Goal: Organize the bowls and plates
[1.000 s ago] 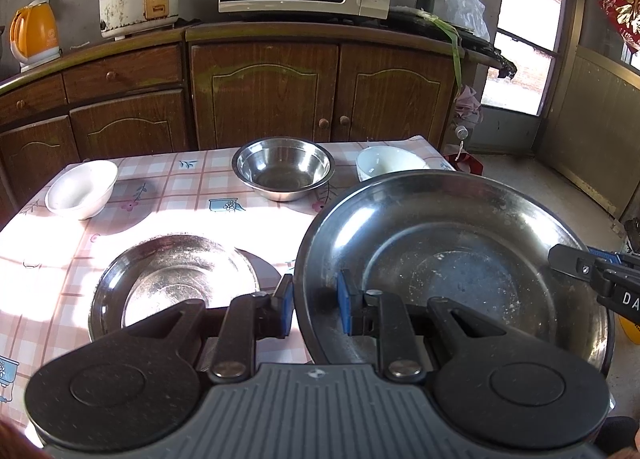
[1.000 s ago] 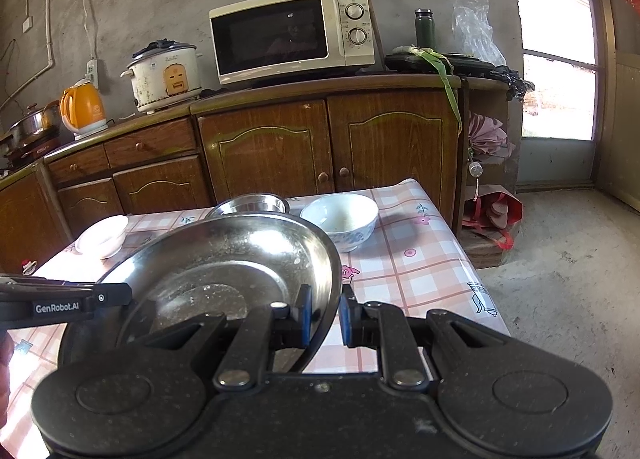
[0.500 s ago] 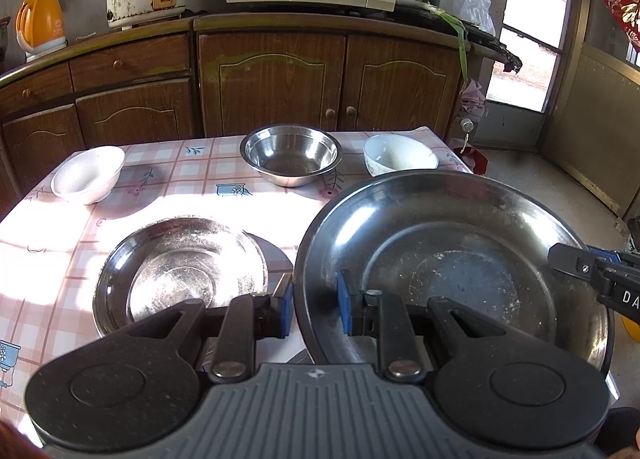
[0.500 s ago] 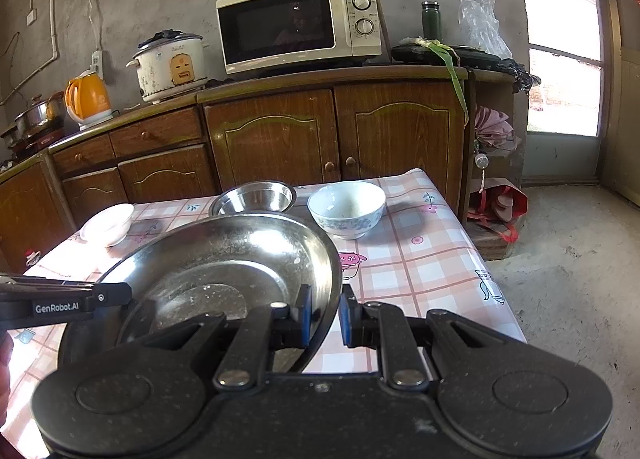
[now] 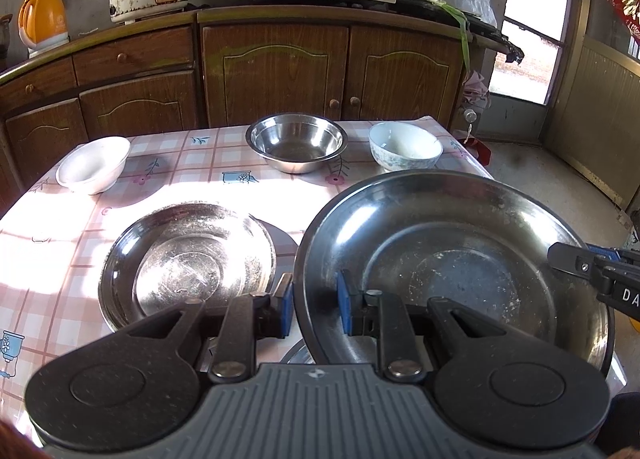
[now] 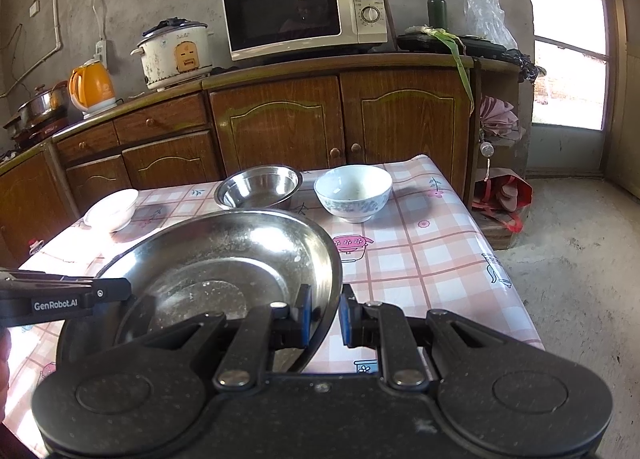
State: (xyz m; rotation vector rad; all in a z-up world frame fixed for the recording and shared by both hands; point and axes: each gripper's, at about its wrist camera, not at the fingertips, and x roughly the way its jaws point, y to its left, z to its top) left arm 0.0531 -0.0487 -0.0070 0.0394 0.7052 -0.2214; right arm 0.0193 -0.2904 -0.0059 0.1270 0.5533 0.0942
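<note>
**Two grippers clamp one wide steel plate over the checked table**

The left gripper [image 5: 314,309] is clenched on the near left rim of a large steel plate [image 5: 460,259], one blue pad outside the rim, the other inside. The right gripper [image 6: 325,315] grips the same plate's rim on the opposite side, with the thin metal edge pinched between its blue pads. In the left wrist view the plate fills the 3 to 5 o'clock area: round, shallow, with a flat scuffed centre speckled with pale residue and a smooth mirrored slope up to the rim.

At 9 o'clock from it, a second steel plate [image 5: 188,263] lies flat on the table [image 5: 48,243], smaller-looking, heavily scratched and bright in the sun patch. The table wears a glossy pink-and-white checked cloth with small printed pots and flowers.

Along the far edge, from 10 to 1 o'clock, stand a plain white bowl [image 5: 94,165], a deep polished steel bowl [image 5: 297,142] and a white ceramic bowl [image 5: 405,146] with a faint blue pattern outside. Behind them run brown wood-grain cabinets [image 5: 276,75] with arched door panels and round knobs.
</note>
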